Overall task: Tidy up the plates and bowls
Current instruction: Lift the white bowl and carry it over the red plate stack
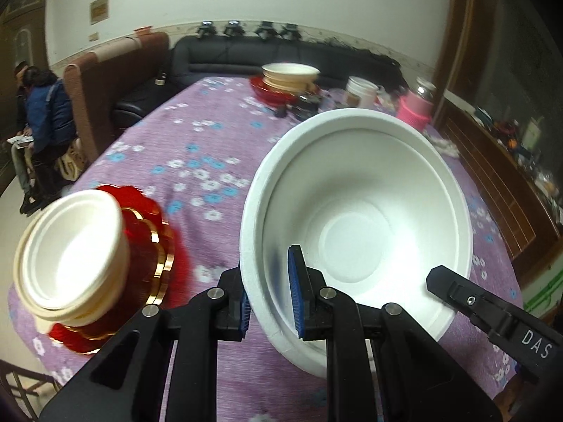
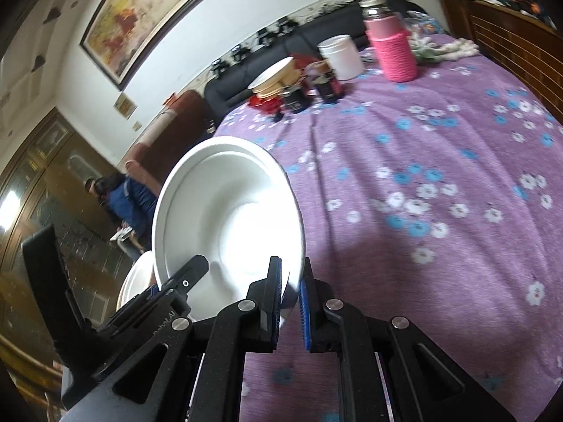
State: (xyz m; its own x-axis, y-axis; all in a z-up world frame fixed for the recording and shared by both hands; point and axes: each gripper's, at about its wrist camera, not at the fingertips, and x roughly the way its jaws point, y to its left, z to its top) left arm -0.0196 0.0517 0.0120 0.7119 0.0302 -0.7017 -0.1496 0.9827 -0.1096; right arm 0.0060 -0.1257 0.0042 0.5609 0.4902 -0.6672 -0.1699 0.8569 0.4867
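Note:
A large white bowl [image 1: 355,193] is held tilted above the purple flowered tablecloth [image 1: 197,147]. My left gripper [image 1: 271,302] is shut on its near left rim. My right gripper [image 2: 290,302] is shut on its right rim; the bowl also shows in the right wrist view [image 2: 225,207]. The right gripper's tip shows at the bowl's right edge in the left view. A stack of cream bowls [image 1: 70,246] on red gold-rimmed plates [image 1: 158,246] sits at the table's left edge. A second stack of bowls [image 1: 288,75] on a red plate stands at the far side.
At the far side stand a white jar [image 2: 343,56], a pink knit-sleeved bottle [image 2: 392,49], dark jars [image 2: 327,84] and a white cord [image 2: 447,49]. A black sofa [image 1: 246,56] and a brown chair [image 1: 116,81] stand behind. People sit at the left [image 1: 42,112].

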